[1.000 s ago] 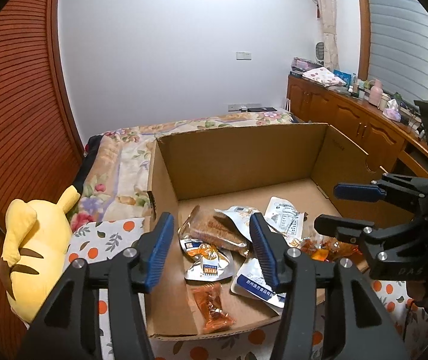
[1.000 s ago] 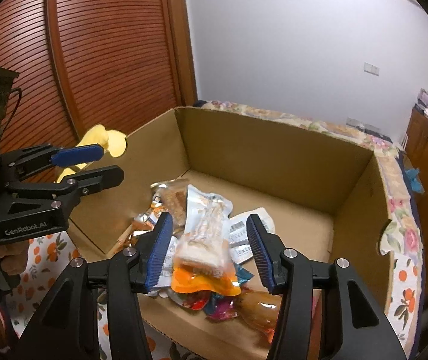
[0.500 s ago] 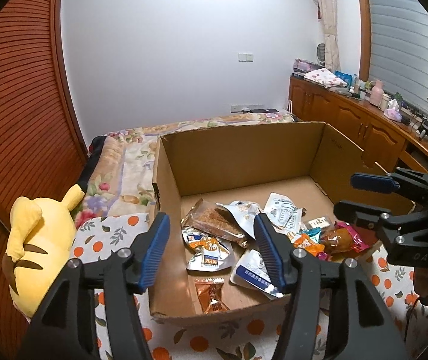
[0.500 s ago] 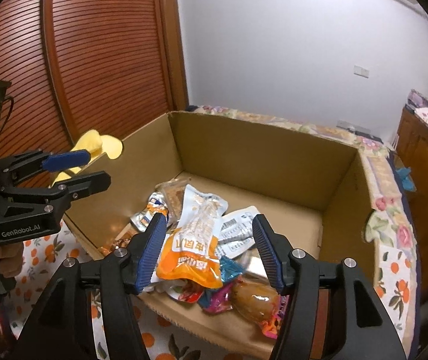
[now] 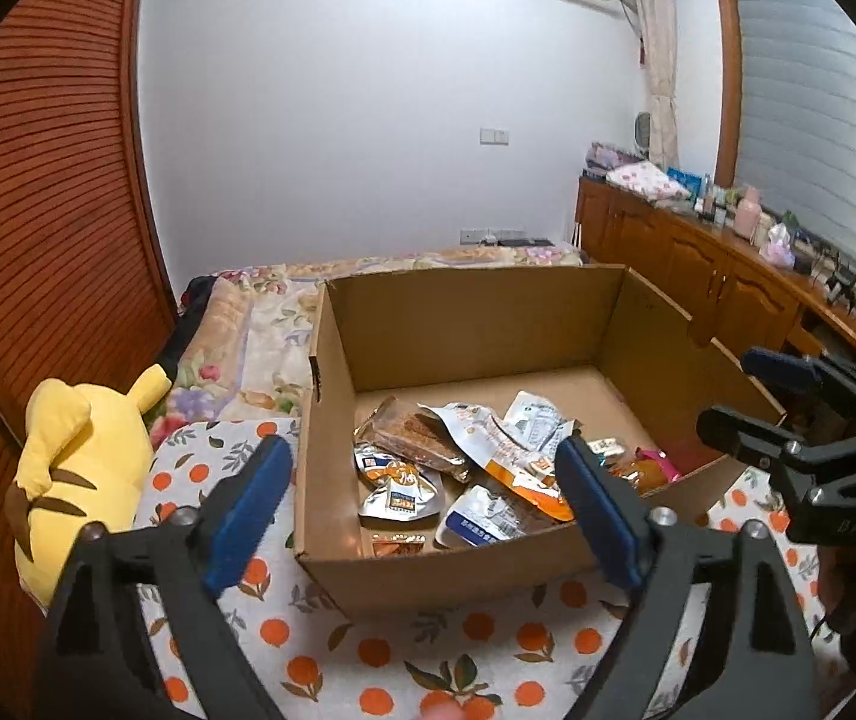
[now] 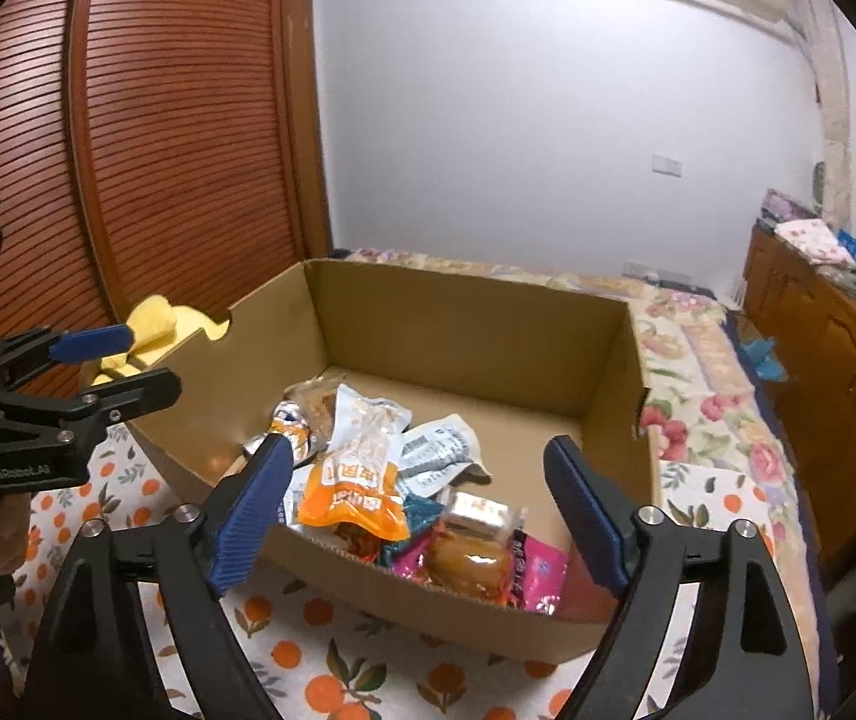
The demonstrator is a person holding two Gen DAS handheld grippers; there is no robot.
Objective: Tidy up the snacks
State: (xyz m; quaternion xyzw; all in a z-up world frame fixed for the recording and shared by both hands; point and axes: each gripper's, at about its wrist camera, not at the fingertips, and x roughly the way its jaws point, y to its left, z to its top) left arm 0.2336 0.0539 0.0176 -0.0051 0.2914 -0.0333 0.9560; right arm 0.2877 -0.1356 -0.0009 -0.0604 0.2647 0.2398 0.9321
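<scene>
The snack packets (image 6: 368, 480) lie heaped on the floor of an open cardboard box (image 6: 463, 324), gathered toward its near wall; the far half of the floor is bare. Uppermost is an orange-and-white pouch (image 6: 353, 468), its long axis running from the near wall toward the far wall, orange end nearest the grippers. Beside it lie a white printed sachet (image 6: 439, 444), a pink wrapper (image 6: 538, 570) and a glossy brown packet (image 6: 466, 561) against the near wall. In the left view a brown bar in clear wrap (image 5: 413, 441) and a silver pouch (image 5: 398, 489) occupy the left side of the heap.

The box stands on an orange-patterned cloth (image 5: 368, 648). A yellow plush toy (image 5: 68, 468) lies to its left, well apart from the snacks.

The right gripper (image 6: 416, 510) has just been opening; its jaws stand wide apart with nothing between them, short of the near wall. The left gripper (image 5: 422, 516) has likewise just been opening and holds nothing.

Judgement: the heap lies ahead of and below both grippers. The right is nearer the orange-and-white pouch, the left nearer the silver pouch.
</scene>
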